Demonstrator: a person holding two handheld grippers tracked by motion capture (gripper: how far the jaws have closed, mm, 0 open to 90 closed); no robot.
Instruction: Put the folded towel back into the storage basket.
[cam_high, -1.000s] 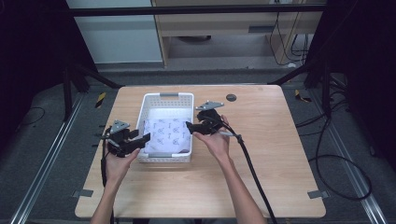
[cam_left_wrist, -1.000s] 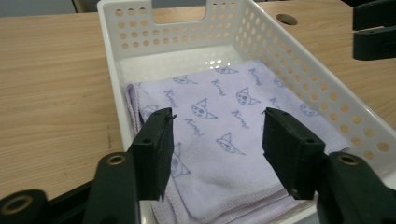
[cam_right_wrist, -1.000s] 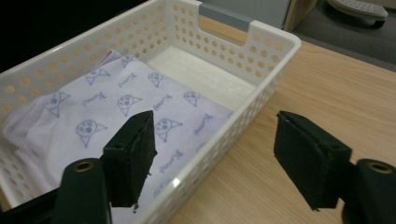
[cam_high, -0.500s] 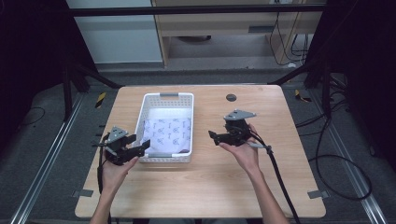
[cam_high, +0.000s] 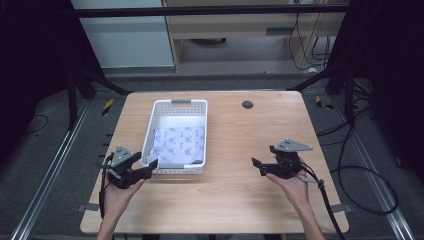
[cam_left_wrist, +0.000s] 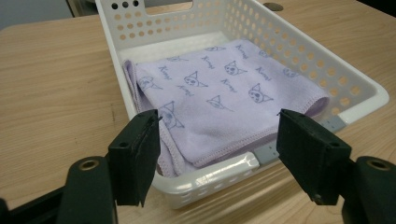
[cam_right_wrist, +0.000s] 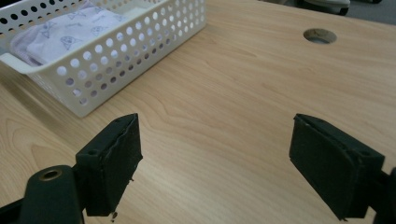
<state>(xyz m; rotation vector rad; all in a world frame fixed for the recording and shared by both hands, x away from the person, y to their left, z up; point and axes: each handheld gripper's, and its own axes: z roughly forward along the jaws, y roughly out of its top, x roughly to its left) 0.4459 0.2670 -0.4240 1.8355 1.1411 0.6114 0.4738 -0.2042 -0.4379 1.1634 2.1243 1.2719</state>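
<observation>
A white perforated basket (cam_high: 148, 135) stands on the wooden table, and a folded lilac cloth (cam_high: 180, 145) with a cat print lies flat inside it. My left gripper (cam_high: 147, 169) is at the basket's near left corner and points at it. Its jaws have just been opening and stand wide, with nothing pressed between them. In the left gripper view the basket (cam_left_wrist: 112, 37) and cloth (cam_left_wrist: 219, 93) lie just beyond the left gripper (cam_left_wrist: 219, 116). My right gripper (cam_high: 257, 167) hovers over bare table right of the basket. It is open, its jaws have just been opening, and nothing is between them.
A round cable hole (cam_high: 247, 104) sits in the tabletop behind the right gripper, also seen as the hole (cam_right_wrist: 320, 35) in the right gripper view. There the basket (cam_right_wrist: 116, 56) lies off to the left of the right gripper (cam_right_wrist: 215, 119). Cables trail off the table's right side.
The right gripper has left the basket's near right corner and swung out to the right and nearer the front edge. The left gripper drew back a little. Both pairs of jaws stand wider.
</observation>
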